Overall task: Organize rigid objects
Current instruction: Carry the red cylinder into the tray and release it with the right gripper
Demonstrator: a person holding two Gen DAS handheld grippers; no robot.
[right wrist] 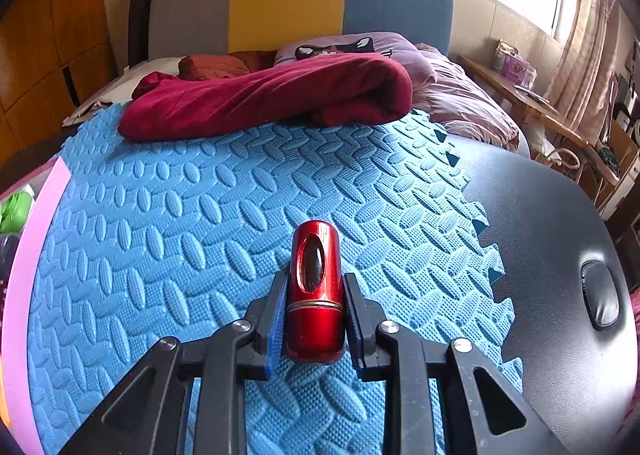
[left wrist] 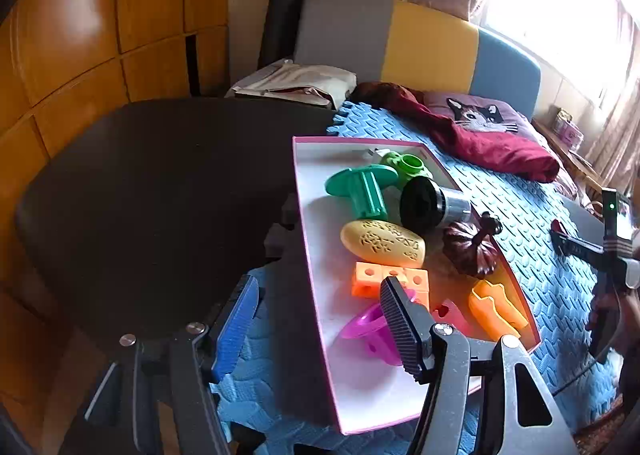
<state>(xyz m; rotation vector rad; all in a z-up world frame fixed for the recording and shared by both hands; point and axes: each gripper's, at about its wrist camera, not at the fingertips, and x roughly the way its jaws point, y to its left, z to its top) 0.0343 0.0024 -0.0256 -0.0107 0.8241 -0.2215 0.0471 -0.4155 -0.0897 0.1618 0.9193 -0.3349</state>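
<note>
Evidently most toys are already being kept in the pink-rimmed box point(left wrist: 316, 295), while a red cylinder point(right wrist: 315, 291) is being clamped by the right gripper point(right wrist: 315, 291) over the blue mat point(right wrist: 200, 235), and nothing is being held between the left gripper's point(left wrist: 320, 319) parted jaws.

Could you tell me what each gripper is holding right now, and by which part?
The right gripper clamps the red metallic cylinder at its lower sides; the left gripper holds nothing.

The left tool point(left wrist: 320, 319) points steeply downward with its ribbed pads spread apart and nothing between them. The right tool point(right wrist: 314, 319) also angles downward, its two pads pressed against the sides of a glossy red metal cylinder point(right wrist: 316, 291), gripping it near its lower end.
</note>
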